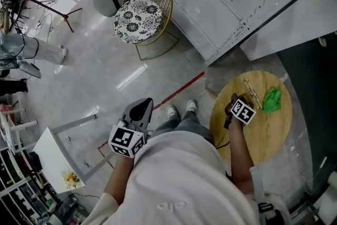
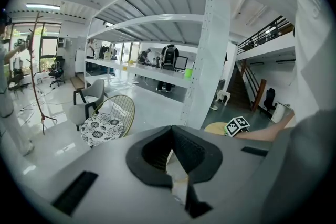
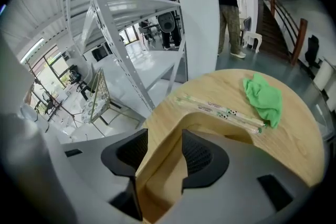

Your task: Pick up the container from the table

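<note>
A tan, paper-coloured container [image 3: 163,186] sits on the round wooden table [image 1: 263,137], right under my right gripper [image 3: 164,136]. That gripper is open and tilted steeply down. Its left pad hangs outside the container's near wall and its right pad over the inside, neither pressing on it. In the head view the right gripper [image 1: 233,106] covers the container near the table's left edge. My left gripper [image 1: 142,108] is held low over the floor, far left of the table. Its pads [image 2: 172,131] meet at the tips, with nothing held.
Wrapped chopsticks [image 3: 220,110] and a crumpled green cloth [image 3: 262,97] lie on the far part of the table. A wire chair with a patterned cushion [image 1: 138,13] and a white shelving frame [image 1: 231,2] stand beyond. A small white stand [image 1: 58,158] is at lower left.
</note>
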`<state>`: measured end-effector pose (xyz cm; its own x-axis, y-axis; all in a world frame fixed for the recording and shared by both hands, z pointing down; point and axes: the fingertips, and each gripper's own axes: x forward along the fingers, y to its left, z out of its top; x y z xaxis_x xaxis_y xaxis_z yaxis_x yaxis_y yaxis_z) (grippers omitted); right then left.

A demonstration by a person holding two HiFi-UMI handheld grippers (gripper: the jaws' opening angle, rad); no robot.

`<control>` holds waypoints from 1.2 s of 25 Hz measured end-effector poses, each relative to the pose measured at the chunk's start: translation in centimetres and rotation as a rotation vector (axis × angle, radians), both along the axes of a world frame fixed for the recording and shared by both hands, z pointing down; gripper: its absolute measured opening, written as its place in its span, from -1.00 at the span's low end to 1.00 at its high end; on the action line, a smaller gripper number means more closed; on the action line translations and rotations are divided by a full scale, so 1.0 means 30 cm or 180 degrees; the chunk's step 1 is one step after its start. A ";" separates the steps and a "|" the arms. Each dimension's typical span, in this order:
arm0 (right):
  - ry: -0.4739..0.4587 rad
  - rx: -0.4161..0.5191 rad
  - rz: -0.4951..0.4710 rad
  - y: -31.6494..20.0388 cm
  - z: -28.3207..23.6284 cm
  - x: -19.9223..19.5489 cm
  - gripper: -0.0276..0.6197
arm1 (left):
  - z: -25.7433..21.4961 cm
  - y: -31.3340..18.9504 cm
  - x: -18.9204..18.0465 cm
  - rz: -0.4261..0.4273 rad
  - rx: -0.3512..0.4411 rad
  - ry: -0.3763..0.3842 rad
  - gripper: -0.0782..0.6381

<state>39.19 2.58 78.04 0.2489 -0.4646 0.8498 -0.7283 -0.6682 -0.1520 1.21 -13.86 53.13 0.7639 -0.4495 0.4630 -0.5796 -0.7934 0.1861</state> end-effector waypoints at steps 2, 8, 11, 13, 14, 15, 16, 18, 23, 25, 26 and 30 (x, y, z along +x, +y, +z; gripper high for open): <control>-0.0046 -0.0061 -0.0004 -0.010 0.032 0.001 -0.22 | 0.009 0.003 -0.021 -0.0082 -0.0024 -0.0022 -0.74; -0.0078 -0.0217 0.0057 -0.020 0.075 -0.002 -0.46 | 0.022 0.002 -0.090 -0.0246 -0.0051 -0.0071 -0.74; -0.0049 -0.0260 -0.0010 -0.041 0.074 -0.017 -0.69 | 0.018 -0.006 -0.121 -0.0331 -0.0037 -0.0065 -0.74; -0.0027 -0.0277 -0.0101 -0.062 0.066 -0.034 -0.72 | 0.016 -0.010 -0.140 -0.0386 -0.0025 -0.0053 -0.74; -0.0015 -0.0281 -0.0150 -0.075 0.059 -0.045 -0.72 | 0.014 -0.013 -0.150 -0.0416 -0.0018 -0.0045 -0.74; 0.0003 -0.0283 -0.0202 -0.090 0.049 -0.056 -0.73 | 0.012 -0.016 -0.160 -0.0448 -0.0011 -0.0036 -0.74; 0.0029 -0.0282 -0.0258 -0.108 0.037 -0.068 -0.75 | 0.009 -0.019 -0.171 -0.0479 -0.0003 -0.0026 -0.74; 0.0084 -0.0260 -0.0367 -0.149 0.005 -0.094 -0.78 | 0.002 -0.025 -0.192 -0.0540 0.0012 -0.0001 -0.74; 0.0085 -0.0055 -0.0615 -0.273 -0.091 -0.194 -0.80 | -0.027 -0.048 -0.241 -0.0673 0.0076 0.0088 -0.74; 0.0094 0.0052 -0.0744 -0.333 -0.136 -0.237 -0.80 | -0.041 -0.063 -0.257 -0.0726 0.0112 0.0123 -0.74; 0.0097 0.0112 -0.0811 -0.363 -0.160 -0.258 -0.80 | -0.046 -0.069 -0.264 -0.0755 0.0128 0.0139 -0.74; 0.0055 0.0428 -0.1168 -0.484 -0.267 -0.370 -0.80 | -0.061 -0.088 -0.296 -0.0864 0.0184 0.0207 -0.74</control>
<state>28.11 -11.94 70.03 0.0592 -0.6323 0.7725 -0.9184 -0.3377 -0.2060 -7.67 -16.49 51.30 0.6393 -0.6659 0.3846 -0.7606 -0.6211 0.1889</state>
